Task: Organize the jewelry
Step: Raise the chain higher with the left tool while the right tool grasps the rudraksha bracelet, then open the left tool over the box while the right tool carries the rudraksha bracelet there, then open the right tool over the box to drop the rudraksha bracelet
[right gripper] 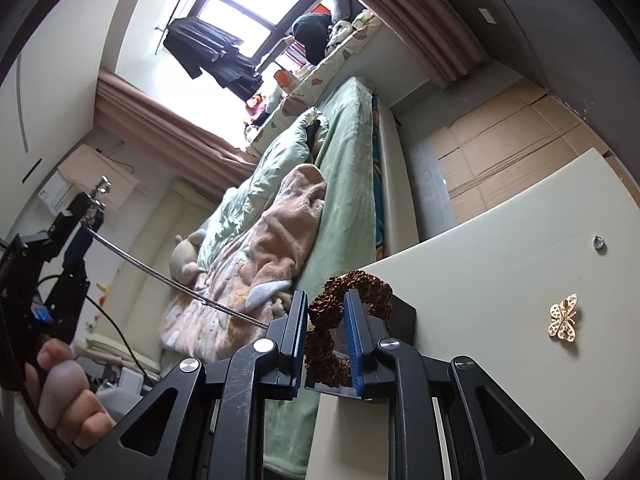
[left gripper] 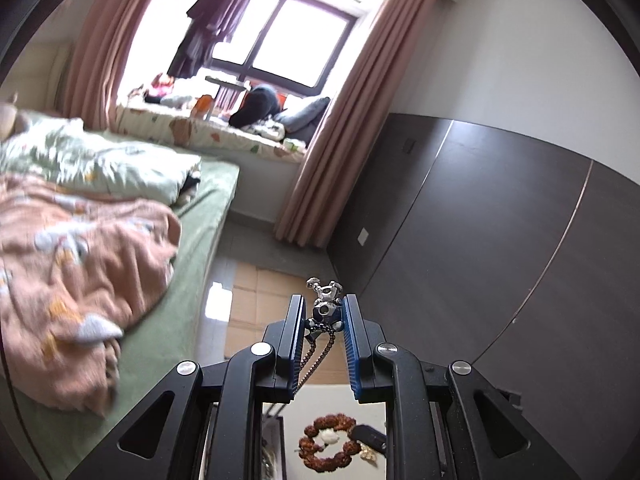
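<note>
My left gripper (left gripper: 322, 300) is shut on a silver pendant (left gripper: 326, 312) with a blue bead. Its chain (left gripper: 316, 356) hangs down between the fingers. In the right wrist view that chain (right gripper: 160, 276) runs taut from the left gripper (right gripper: 86, 208) and vanishes behind my right gripper's left finger. My right gripper (right gripper: 325, 296) has its jaws narrow on a flat black box (right gripper: 402, 316). A brown bead bracelet (right gripper: 372, 288) lies just beyond its tips, and shows again, lying flat, as the bracelet (left gripper: 320, 456) below the left gripper.
A gold butterfly brooch (right gripper: 563, 316) and a small silver ring (right gripper: 599, 242) lie on the cream table (right gripper: 500, 264). A bed (left gripper: 100, 220) with bedding stands to the left, beside the table. Cardboard (right gripper: 500, 144) covers the floor. A hand (right gripper: 60, 388) holds the left gripper.
</note>
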